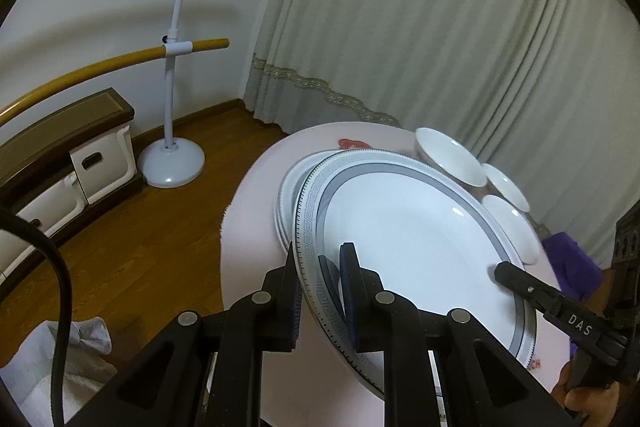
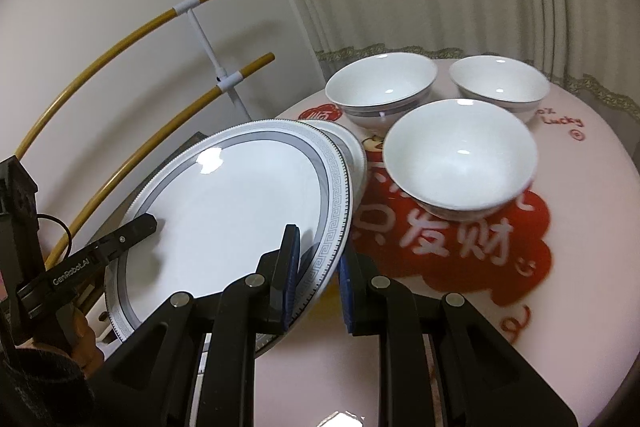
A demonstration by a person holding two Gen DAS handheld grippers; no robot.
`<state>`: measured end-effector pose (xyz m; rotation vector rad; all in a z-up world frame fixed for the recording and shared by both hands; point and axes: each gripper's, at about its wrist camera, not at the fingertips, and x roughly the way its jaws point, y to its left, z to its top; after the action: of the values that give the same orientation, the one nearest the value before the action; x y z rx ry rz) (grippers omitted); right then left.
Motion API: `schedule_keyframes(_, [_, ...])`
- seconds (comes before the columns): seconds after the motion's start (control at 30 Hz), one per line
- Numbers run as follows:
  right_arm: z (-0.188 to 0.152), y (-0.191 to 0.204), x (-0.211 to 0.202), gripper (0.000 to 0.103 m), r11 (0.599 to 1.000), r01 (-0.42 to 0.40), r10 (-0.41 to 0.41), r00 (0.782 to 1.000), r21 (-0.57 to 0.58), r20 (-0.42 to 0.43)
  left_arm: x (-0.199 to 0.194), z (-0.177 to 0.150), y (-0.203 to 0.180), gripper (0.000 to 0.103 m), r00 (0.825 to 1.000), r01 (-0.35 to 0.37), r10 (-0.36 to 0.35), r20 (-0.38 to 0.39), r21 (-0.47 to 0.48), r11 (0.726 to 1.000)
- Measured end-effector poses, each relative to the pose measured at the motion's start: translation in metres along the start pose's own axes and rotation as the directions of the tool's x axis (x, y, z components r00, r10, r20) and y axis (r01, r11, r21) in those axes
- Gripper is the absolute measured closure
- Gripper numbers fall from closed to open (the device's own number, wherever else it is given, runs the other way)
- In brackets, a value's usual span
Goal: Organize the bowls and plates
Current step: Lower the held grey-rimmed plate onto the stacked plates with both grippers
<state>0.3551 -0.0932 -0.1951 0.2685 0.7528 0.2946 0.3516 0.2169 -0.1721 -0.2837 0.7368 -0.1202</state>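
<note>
A large white plate [image 1: 400,227] with a grey key-pattern rim is held between both grippers. My left gripper [image 1: 320,255] is shut on its left rim, and my right gripper [image 2: 320,247] is shut on its right rim [image 2: 336,195]. The plate sits slightly tilted over a second, similar plate [image 2: 354,147] that lies on the round table [image 2: 580,187]. Three white bowls stand upright behind it: one at the back left [image 2: 380,87], one at the back right [image 2: 500,83], one nearer [image 2: 460,155]. In each wrist view the other gripper's upper finger [image 1: 512,273] rests on the plate.
The tablecloth has a red print with white characters [image 2: 460,239]. A white stand with two wooden rails [image 1: 172,163] is on the brown floor at the left, by a low cabinet [image 1: 68,147]. Grey curtains [image 1: 440,27] hang behind. A purple cloth [image 1: 572,259] lies at the table's right.
</note>
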Motion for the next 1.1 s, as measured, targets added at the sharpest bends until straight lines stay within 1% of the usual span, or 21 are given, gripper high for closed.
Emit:
schedule_keyframes(0.2, [0.010,0.000,0.025,0.085,1.000,0.012,-0.012,1.000,0.005,-0.016,0.032,0.013,-0.009,0.090,1.000,-0.010,0.010,-0.015,-0.001,1.000])
schedule_keyframes(0.27, [0.013,-0.003,0.032,0.085,1.000,0.018,-0.018,1.000,0.008,-0.021,0.049,0.020,-0.003,0.089,1.000,-0.009,0.009,-0.022,-0.005,1.000])
schedule_keyframes(0.57, [0.023,-0.006,0.047,0.085,0.999,0.044,-0.044,0.999,0.018,-0.018,0.079,0.032,-0.002,0.089,0.999,0.003,-0.004,-0.043,-0.009,1.000])
schedule_keyframes(0.7, [0.024,-0.006,0.049,0.085,0.999,0.049,-0.049,0.999,0.023,-0.012,0.082,0.033,0.003,0.089,0.999,0.006,-0.006,-0.040,-0.005,1.000])
schedule_keyframes(0.83, [0.018,0.000,0.045,0.085,0.996,0.087,-0.087,0.996,0.023,-0.008,0.083,0.033,0.004,0.089,0.999,0.008,-0.008,-0.041,-0.001,1.000])
schedule_keyframes(1.1, [0.018,-0.001,0.045,0.085,0.990,0.127,-0.126,0.992,0.061,-0.021,0.084,0.033,0.005,0.089,0.999,0.015,-0.015,-0.051,-0.001,1.000])
